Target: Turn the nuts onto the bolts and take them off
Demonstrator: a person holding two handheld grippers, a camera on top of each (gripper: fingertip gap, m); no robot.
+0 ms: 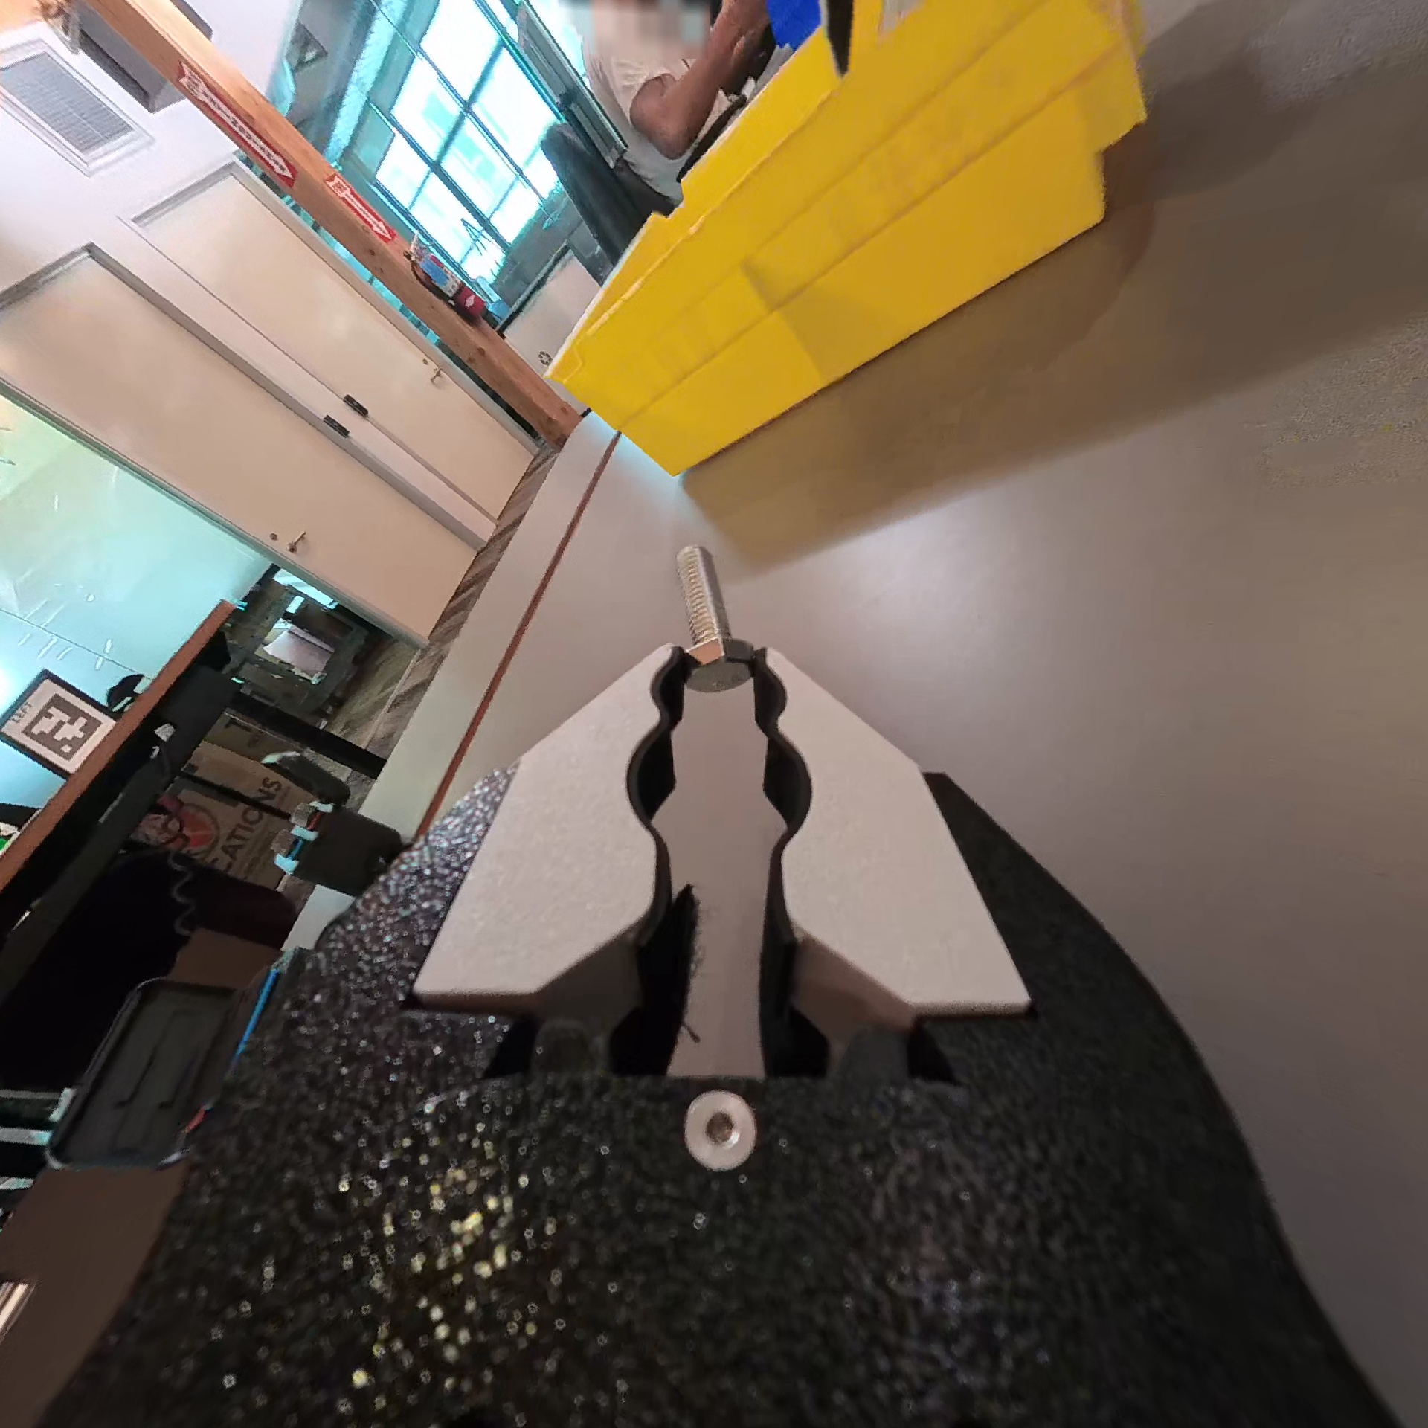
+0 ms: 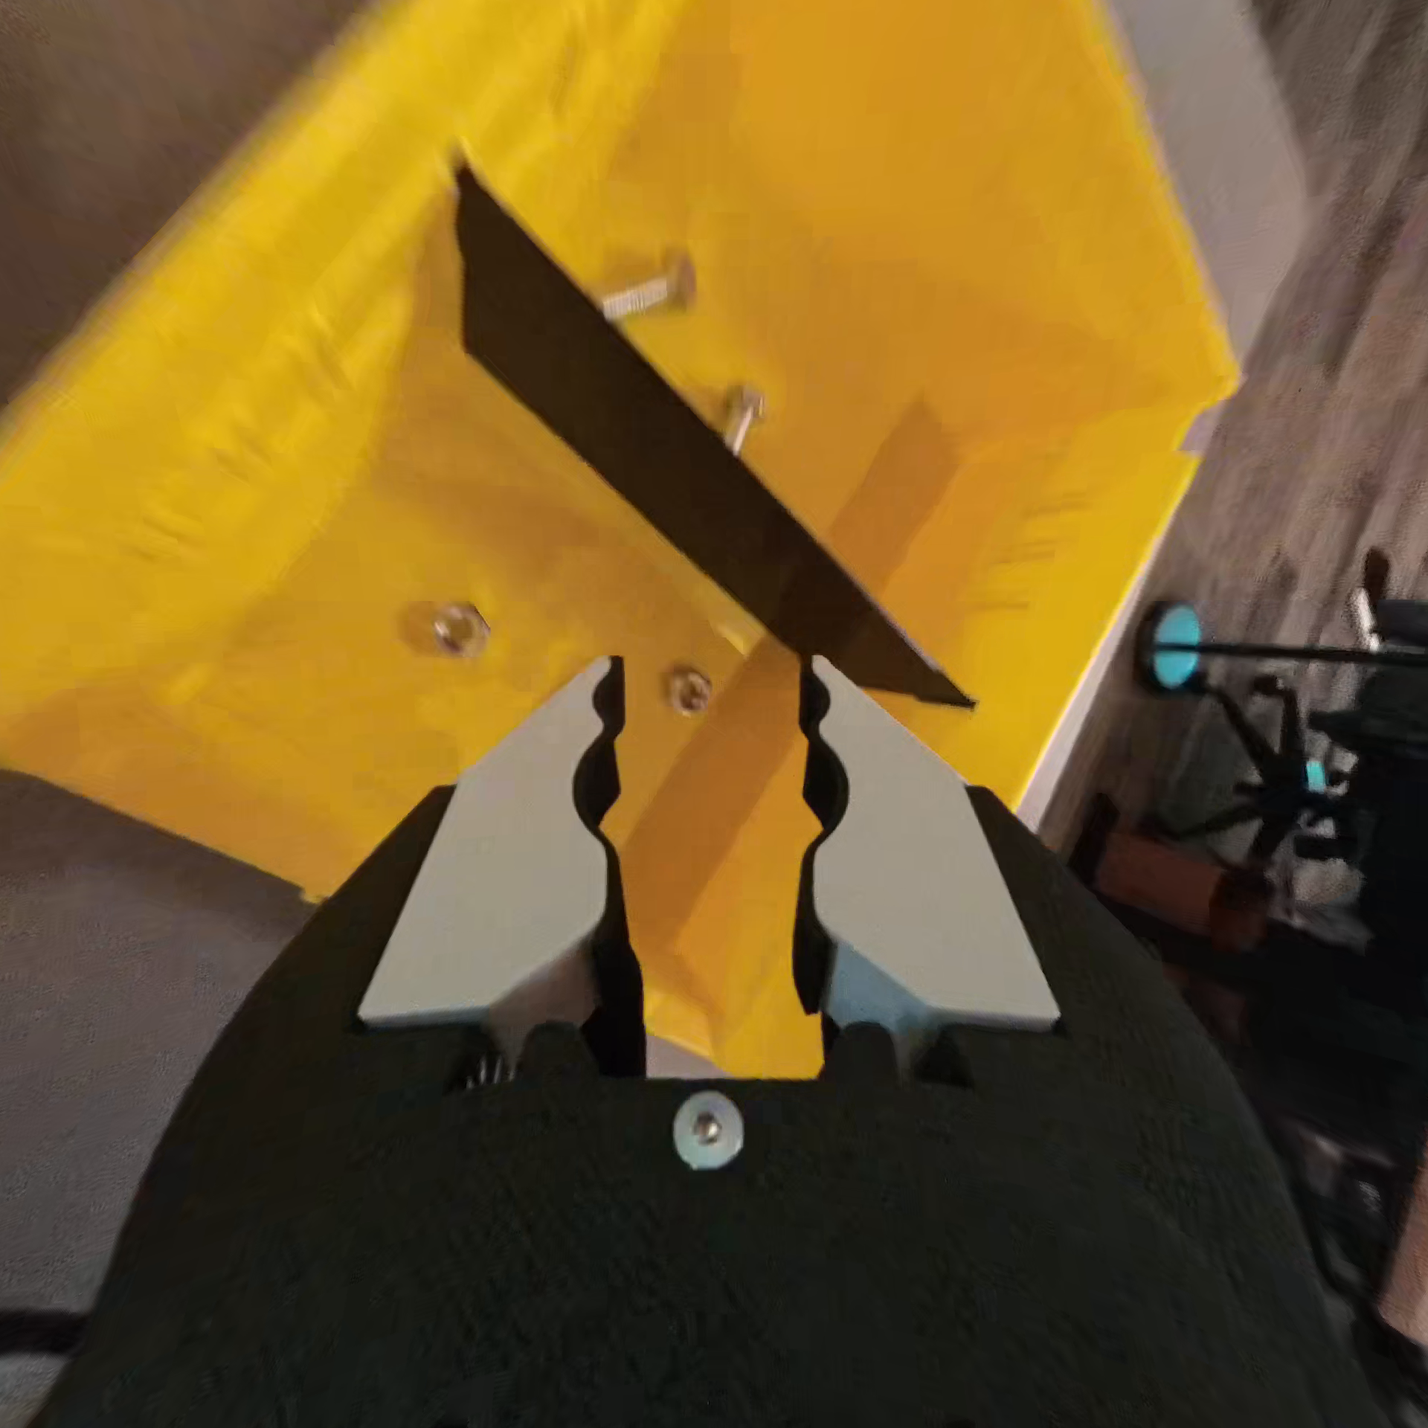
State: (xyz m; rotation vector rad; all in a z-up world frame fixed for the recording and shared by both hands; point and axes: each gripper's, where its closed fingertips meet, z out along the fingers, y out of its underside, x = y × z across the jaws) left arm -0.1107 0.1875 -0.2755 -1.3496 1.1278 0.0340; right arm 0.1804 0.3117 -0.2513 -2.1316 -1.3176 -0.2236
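Note:
My left gripper [image 1: 720, 663] is shut on the hex head of a silver bolt [image 1: 705, 599]; the threaded shank points away from me over the grey table [image 1: 1082, 695]. My right gripper [image 2: 709, 671] is open and empty, hovering over the yellow bin [image 2: 232, 464]. Two silver nuts lie on the bin floor: one [image 2: 686, 690] just beyond and between my fingertips, one [image 2: 456, 628] further left. Two more bolts [image 2: 649, 292] [image 2: 743, 413] lie beyond a black divider [image 2: 657, 440] that splits the bin. The right wrist view is blurred.
The yellow bin also shows in the left wrist view [image 1: 850, 255], on the table ahead and to the right. A person [image 1: 680, 85] sits behind it. Cabinets and a wooden beam [image 1: 348, 209] are at the left. Dark equipment [image 2: 1275, 773] stands off the table edge in the right wrist view. Spacing between my two grippers at the tips: around 35 centimeters.

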